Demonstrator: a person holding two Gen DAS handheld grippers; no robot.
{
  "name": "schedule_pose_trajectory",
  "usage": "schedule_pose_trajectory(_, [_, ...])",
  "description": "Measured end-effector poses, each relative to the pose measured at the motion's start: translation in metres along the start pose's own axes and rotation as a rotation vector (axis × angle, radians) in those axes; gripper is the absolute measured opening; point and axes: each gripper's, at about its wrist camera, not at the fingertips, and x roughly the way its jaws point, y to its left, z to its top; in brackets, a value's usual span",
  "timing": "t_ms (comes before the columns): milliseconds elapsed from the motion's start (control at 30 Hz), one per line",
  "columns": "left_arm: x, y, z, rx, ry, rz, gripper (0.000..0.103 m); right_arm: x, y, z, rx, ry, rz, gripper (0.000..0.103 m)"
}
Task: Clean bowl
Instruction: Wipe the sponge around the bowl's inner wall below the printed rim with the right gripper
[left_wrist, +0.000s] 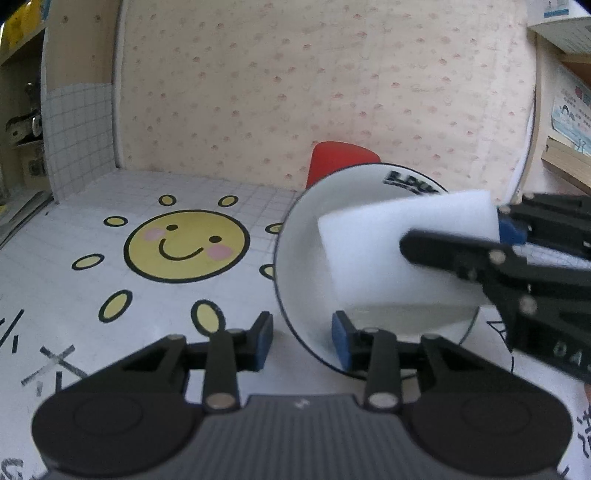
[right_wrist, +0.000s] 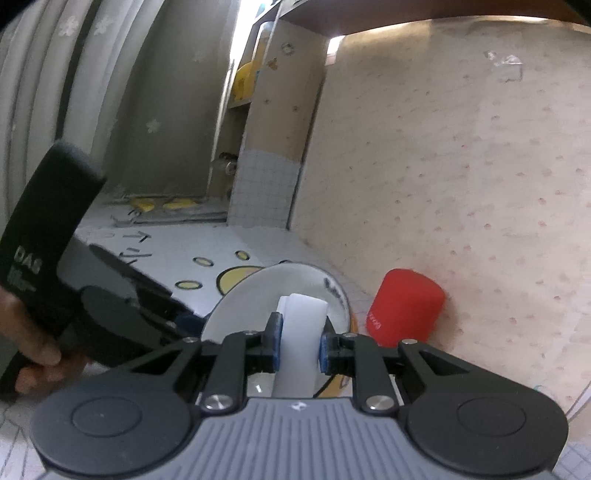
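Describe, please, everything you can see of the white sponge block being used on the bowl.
The sponge is a plain white rectangular block, foam-like and unmarked, with soft squared edges. The right tongs are shut on it, blue pads squeezing its two broad sides so that it narrows slightly between them. Its free end reaches into the tilted white bowl, which the left tongs grip by the rim. It appears to press against the bowl's inner surface, though the contact itself is hidden. It looks clean.
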Motion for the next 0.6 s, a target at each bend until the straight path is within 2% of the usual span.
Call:
schedule_pose_trajectory(267, [-0.0043, -0.0067, -0.0043, 0.017, 0.003, 0.008, 0.034, 0.0005, 0.0059, 0.0006, -0.023, 0.016, 0.058, 0.018])
schedule_pose_trajectory(467, [-0.0069, -0.0086, -0.0055, 0.02, 0.006, 0.002, 0.034, -0.0039, 0.0019, 0.0039, -0.009, -0.027, -0.004, 0.018])
schedule_pose_trajectory(600, [-0.0081, -0.0074, -0.0052, 0.011, 0.006, -0.003, 0.034, -0.001, 0.0061, 0.004, -0.007, -0.022, 0.024, 0.018])
